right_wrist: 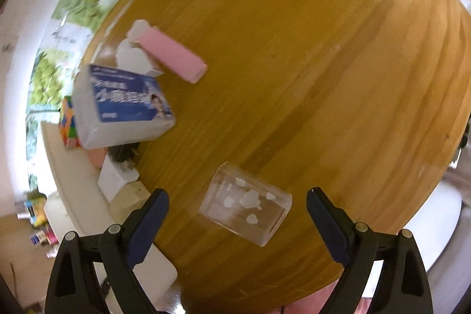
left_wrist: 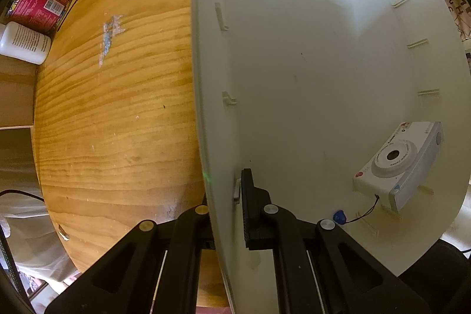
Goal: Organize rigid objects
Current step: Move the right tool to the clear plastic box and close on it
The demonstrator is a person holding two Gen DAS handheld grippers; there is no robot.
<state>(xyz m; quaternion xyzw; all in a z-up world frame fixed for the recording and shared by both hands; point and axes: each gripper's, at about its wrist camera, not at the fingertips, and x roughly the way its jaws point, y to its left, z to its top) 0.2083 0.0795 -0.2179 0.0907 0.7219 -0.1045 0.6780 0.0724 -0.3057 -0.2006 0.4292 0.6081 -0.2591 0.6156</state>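
With your left gripper point(left_wrist: 228, 214) pinching the white bin point(left_wrist: 294, 49) wall, bring the spread right gripper point(right_wrist: 237, 205) squarely over the clear block point(right_wrist: 245, 203) near the table point(right_wrist: 294, 49) edge, then close evenly on its 2 flat sides

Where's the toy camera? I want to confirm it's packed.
In the left wrist view, the toy camera lies inside the white bin, at its lower right.

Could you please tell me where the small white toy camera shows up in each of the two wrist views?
Left wrist view: the white toy camera lies low on the right, inside the white bin, near its far wall.
Right wrist view: it is not in the picture.
Shared landmark: the wooden table, with the green grape print along its edge in both views.
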